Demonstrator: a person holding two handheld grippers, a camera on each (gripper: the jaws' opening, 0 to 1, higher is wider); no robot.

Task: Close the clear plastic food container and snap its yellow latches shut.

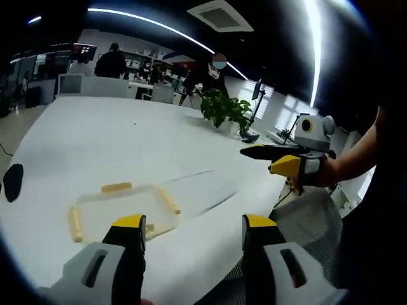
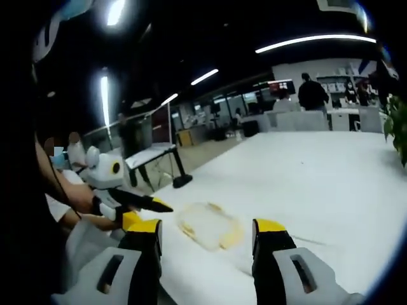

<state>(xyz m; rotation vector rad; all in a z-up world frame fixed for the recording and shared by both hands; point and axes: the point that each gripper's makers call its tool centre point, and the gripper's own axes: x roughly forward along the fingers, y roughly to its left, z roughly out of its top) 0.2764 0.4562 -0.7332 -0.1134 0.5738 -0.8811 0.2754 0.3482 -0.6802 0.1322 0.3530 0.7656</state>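
The clear plastic container (image 1: 121,210) lies flat on the white table (image 1: 127,133), blurred, with yellow latches (image 1: 116,187) along its sides. My left gripper (image 1: 194,230) hovers just short of it, jaws wide apart and empty. My right gripper (image 1: 286,162), held by a hand, comes in from the right beyond the table edge. In the right gripper view the container (image 2: 206,225) sits near the table edge, between and beyond the open, empty jaws of my right gripper (image 2: 208,234). My left gripper (image 2: 137,204) shows at the left of that view. Whether the lid is seated is unclear.
A potted green plant (image 1: 224,109) stands at the table's far right edge. A dark flat object (image 1: 13,182) lies at the left rim. People (image 1: 114,62) and desks fill the office behind. A stand with a black base (image 2: 178,171) is beside the table.
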